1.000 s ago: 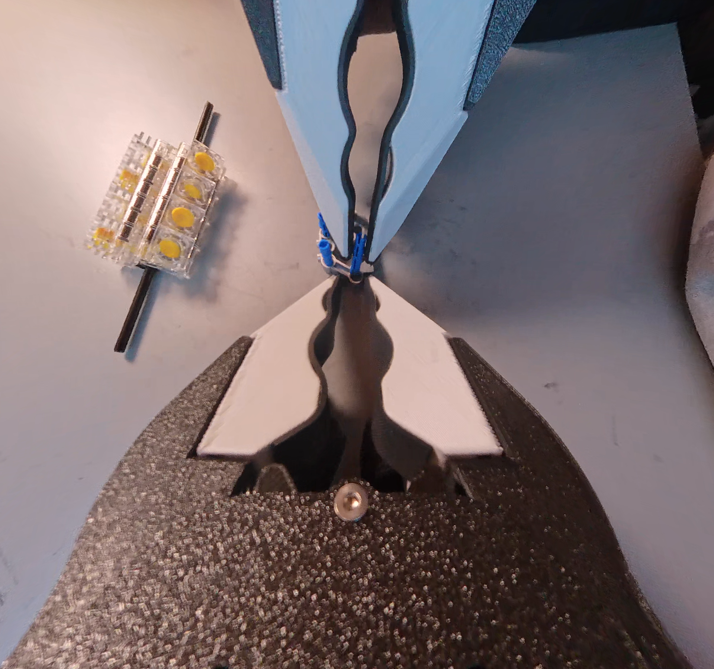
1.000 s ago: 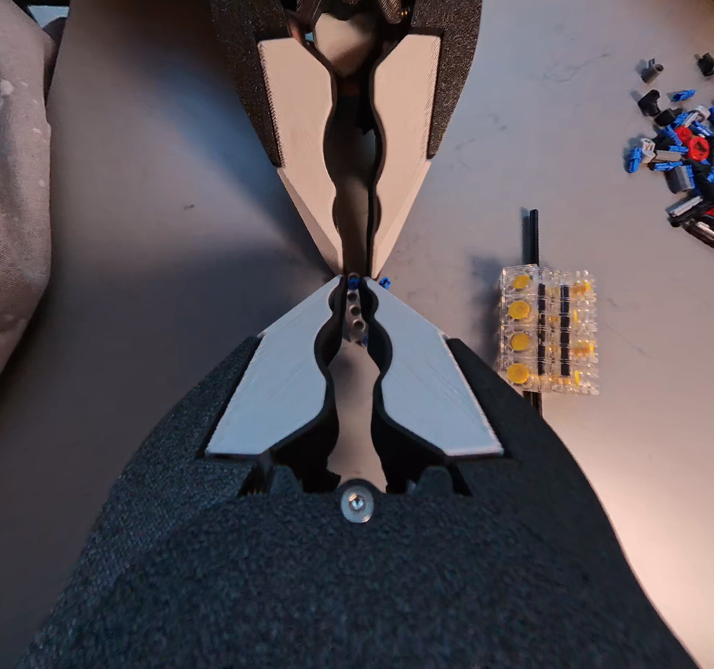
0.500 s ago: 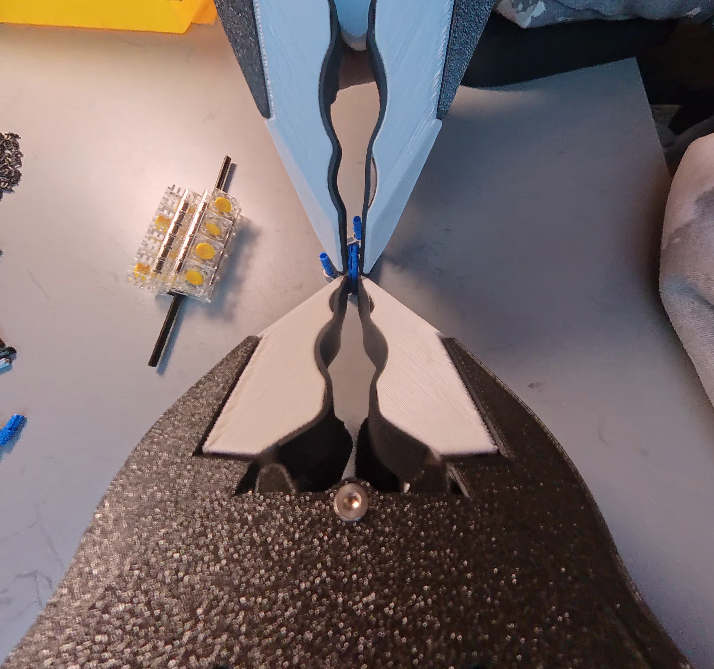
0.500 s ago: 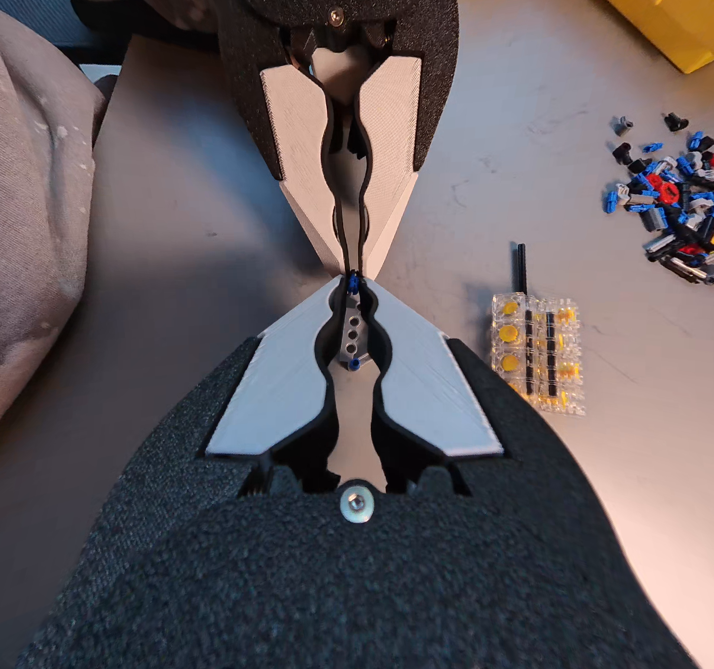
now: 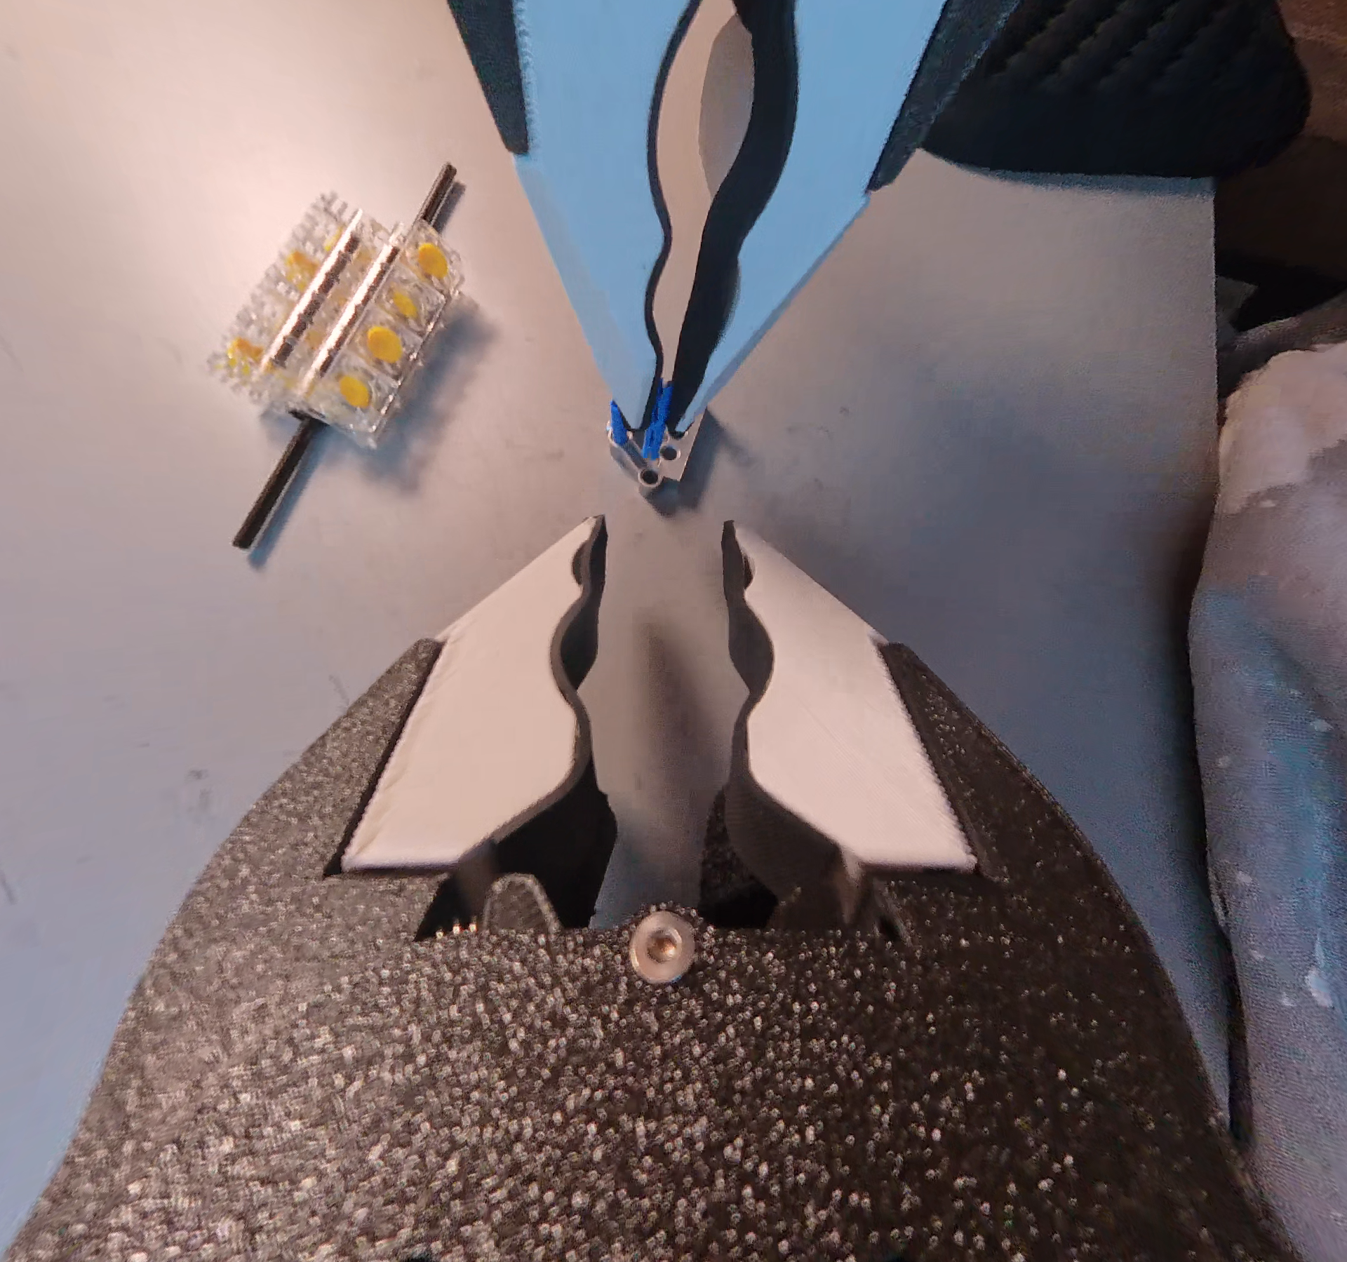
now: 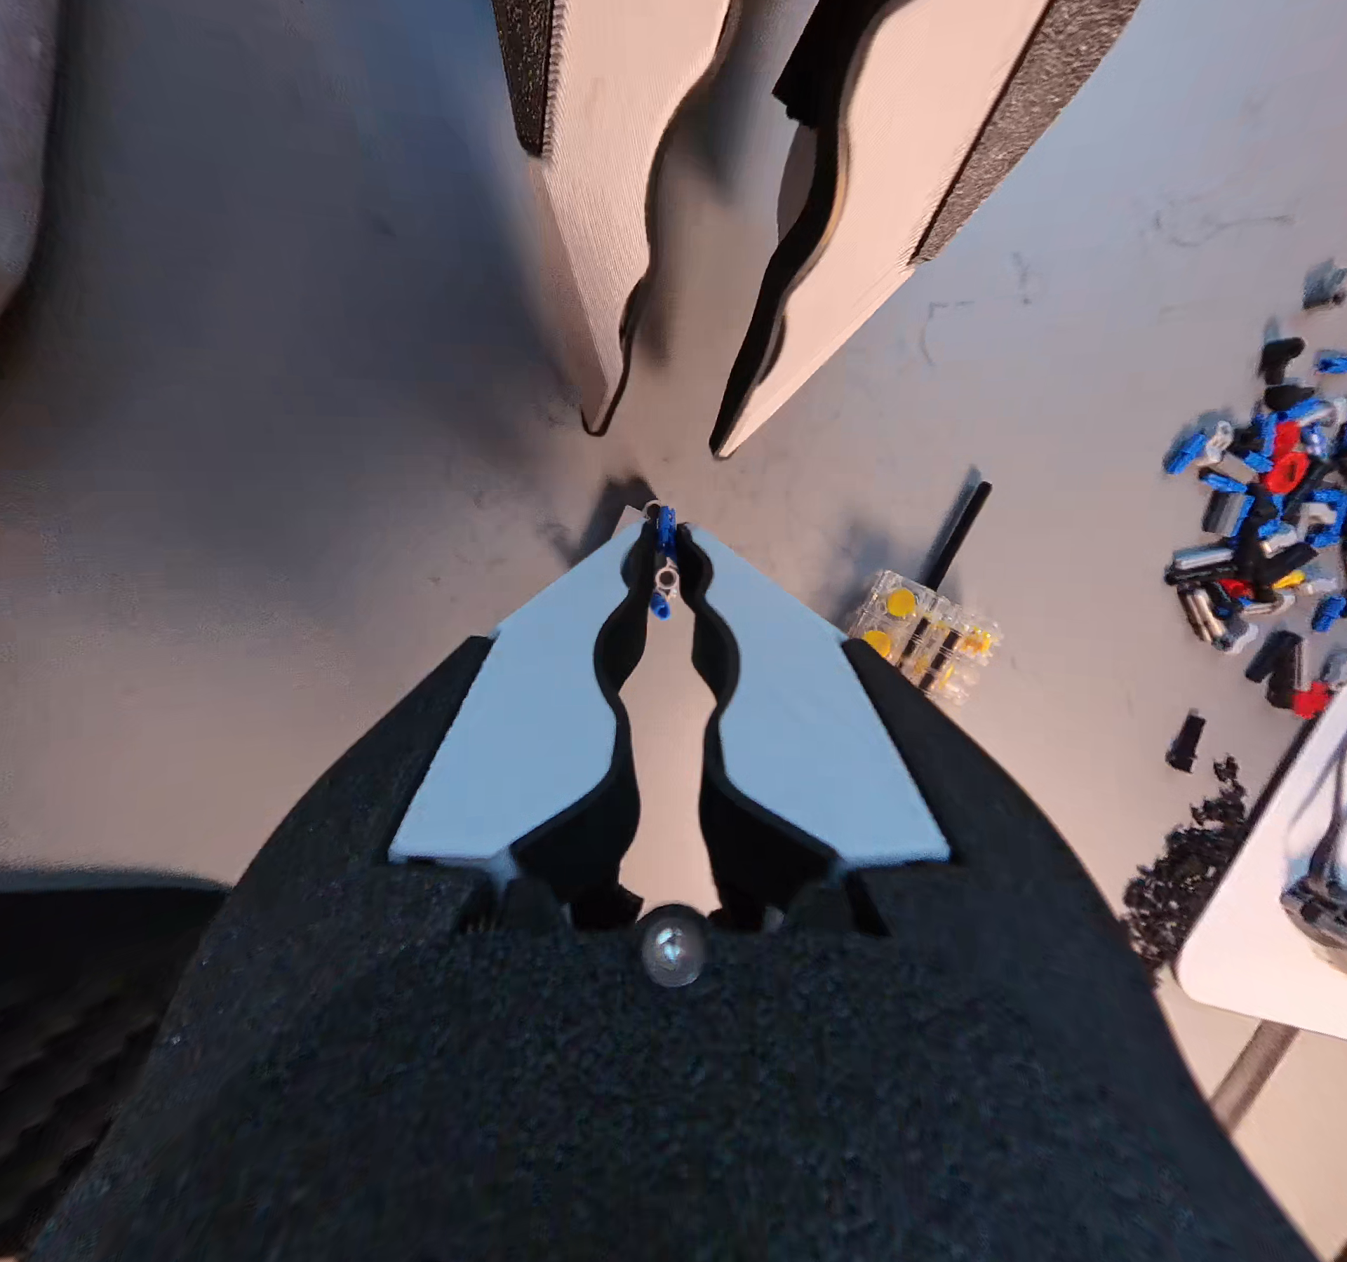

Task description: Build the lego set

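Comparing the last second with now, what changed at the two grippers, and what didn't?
The left gripper let go: its jaws, shut at the small grey beam with blue pins half a second ago, now stand apart, drawn back with a gap to it. The right gripper stays shut on that beam and carries it alone. The clear block with yellow dots and the black rod under it lie unchanged on the table.

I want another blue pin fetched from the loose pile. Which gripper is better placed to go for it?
Probably the left gripper: its fingers are open and empty. The right gripper is shut on the small grey holed beam with blue pins. The pile of small blue, black and red parts lies aside.
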Motion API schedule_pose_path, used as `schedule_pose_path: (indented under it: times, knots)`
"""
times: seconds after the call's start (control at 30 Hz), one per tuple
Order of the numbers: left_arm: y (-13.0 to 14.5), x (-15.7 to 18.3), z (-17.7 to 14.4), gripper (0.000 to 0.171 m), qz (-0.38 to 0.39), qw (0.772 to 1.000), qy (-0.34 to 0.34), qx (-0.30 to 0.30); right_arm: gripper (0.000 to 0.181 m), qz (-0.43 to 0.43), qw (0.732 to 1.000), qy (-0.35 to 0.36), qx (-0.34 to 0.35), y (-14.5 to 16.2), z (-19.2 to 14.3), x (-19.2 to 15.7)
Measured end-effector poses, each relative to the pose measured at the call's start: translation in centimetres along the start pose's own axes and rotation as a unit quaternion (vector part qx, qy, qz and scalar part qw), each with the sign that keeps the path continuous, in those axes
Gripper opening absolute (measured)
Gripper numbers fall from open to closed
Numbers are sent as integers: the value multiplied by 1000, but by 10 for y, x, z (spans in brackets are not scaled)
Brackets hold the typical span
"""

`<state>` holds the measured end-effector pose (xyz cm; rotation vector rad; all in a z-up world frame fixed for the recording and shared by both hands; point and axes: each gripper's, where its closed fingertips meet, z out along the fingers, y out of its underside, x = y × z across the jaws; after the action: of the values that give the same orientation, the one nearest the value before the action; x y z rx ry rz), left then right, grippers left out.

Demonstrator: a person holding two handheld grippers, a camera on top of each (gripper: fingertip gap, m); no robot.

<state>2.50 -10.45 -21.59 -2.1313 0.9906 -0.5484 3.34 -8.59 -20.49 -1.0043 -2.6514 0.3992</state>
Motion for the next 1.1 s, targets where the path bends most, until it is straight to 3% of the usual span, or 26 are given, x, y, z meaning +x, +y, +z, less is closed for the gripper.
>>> schedule_pose_path:
  times: [0.17,0.6,1.1]
  knots:
    - [15,-1,4,43,-9,999,-23,-21,3,-12,998,-31,-50,3,12,-4]
    - [25,-2,2,44,-4,998,-58,-11,3,5,997,-33,-72,5,18,-1]
    - [25,-2,1,43,2,998,-65,-6,3,87,996,1,12,7,12,3]
